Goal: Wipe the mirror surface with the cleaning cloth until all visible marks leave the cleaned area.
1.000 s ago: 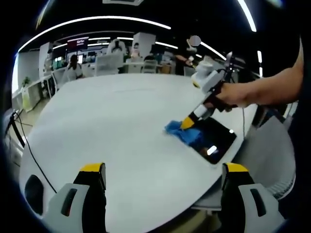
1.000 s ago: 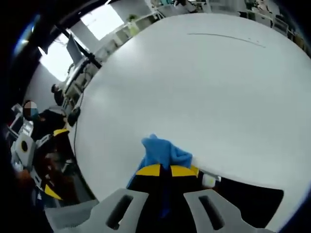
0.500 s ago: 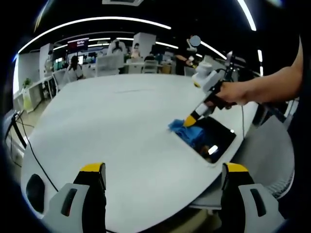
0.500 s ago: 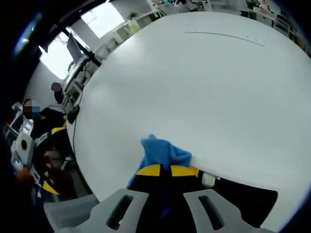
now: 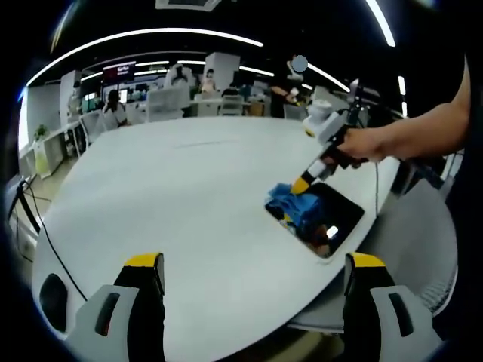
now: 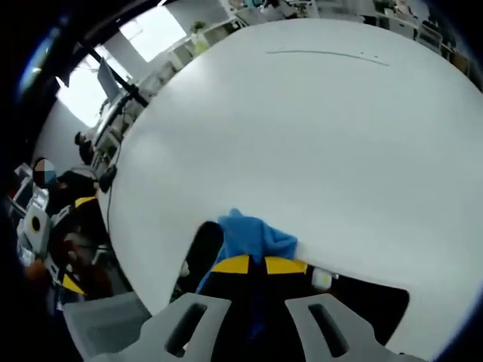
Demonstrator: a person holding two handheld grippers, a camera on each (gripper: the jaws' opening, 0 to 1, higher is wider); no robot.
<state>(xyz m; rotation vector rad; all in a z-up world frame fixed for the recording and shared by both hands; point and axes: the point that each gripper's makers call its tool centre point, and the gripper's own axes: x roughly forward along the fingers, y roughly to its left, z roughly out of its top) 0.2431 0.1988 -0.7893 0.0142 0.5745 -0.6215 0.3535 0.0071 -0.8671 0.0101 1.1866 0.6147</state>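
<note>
Mirror (image 5: 326,219) lies flat near the edge of the white round surface (image 5: 173,196), dark glass, a bright glint of ceiling light on it. Blue cloth (image 5: 290,204) bunched on its far corner, part on glass, part over the rim. Right tool (image 5: 304,183) clamped on the cloth, held by a hand (image 5: 361,145); in the right gripper view the cloth (image 6: 253,237) bulges past the closed yellow tips (image 6: 259,265). Left tool (image 5: 255,264) hovers well apart, jaws wide open, holding nothing. A cable (image 5: 45,234) trails off the surface's left edge. Desks and seated people (image 5: 113,105) behind.
</note>
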